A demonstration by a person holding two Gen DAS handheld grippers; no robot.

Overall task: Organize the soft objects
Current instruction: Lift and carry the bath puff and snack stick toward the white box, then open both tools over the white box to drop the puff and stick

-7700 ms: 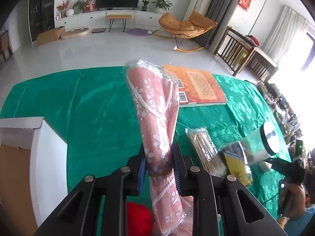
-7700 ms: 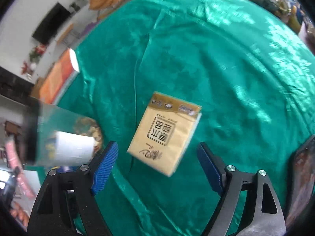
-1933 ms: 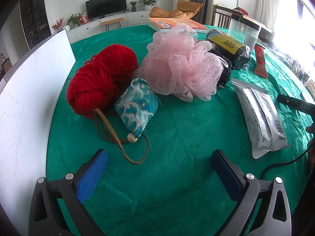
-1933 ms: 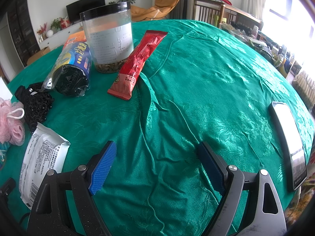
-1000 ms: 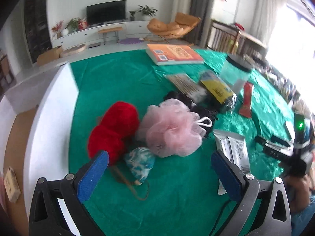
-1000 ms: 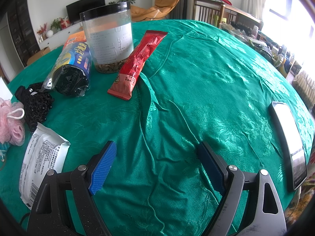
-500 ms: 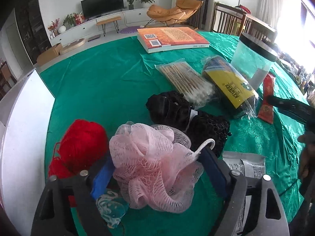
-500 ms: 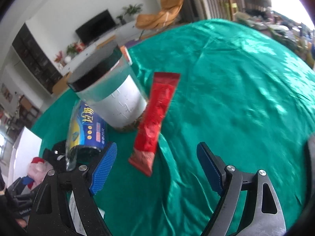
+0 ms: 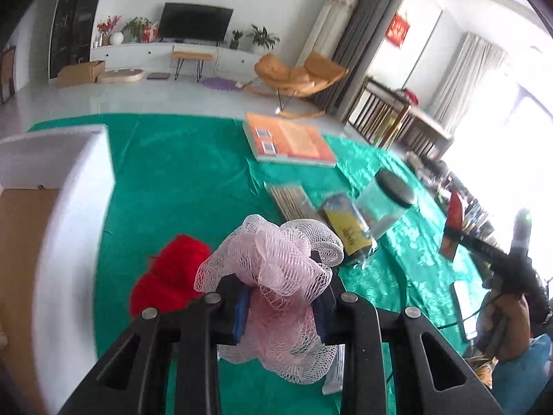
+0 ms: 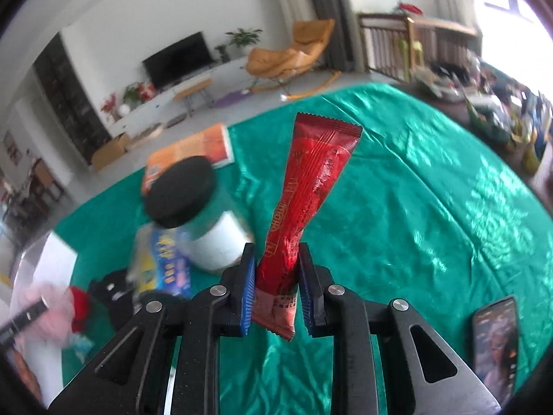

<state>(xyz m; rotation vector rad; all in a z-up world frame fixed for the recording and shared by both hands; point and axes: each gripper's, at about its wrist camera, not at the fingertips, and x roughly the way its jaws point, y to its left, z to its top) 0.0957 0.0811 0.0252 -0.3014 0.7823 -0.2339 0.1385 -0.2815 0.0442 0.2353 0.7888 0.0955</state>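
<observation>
My left gripper [image 9: 281, 306] is shut on a pink mesh bath pouf [image 9: 276, 269] and holds it above the green tablecloth. A red yarn ball [image 9: 171, 273] lies just left of it. My right gripper [image 10: 276, 276] is shut on a long red snack packet [image 10: 311, 186], held upright above the table; the packet also shows at the far right of the left wrist view [image 9: 452, 223]. The pouf shows as a pink blur at the left edge of the right wrist view [image 10: 38, 302].
A white-walled cardboard box [image 9: 69, 214] stands at the left. An orange book [image 9: 288, 140], a packet of sticks [image 9: 288, 195], a yellow-and-blue packet [image 9: 345, 230] and a black-lidded clear jar [image 9: 383, 204] lie on the table. A phone [image 10: 496, 342] lies at the right.
My left gripper has closed on the pink pouf and lifted it off the table. My right gripper has closed on the red packet and raised it.
</observation>
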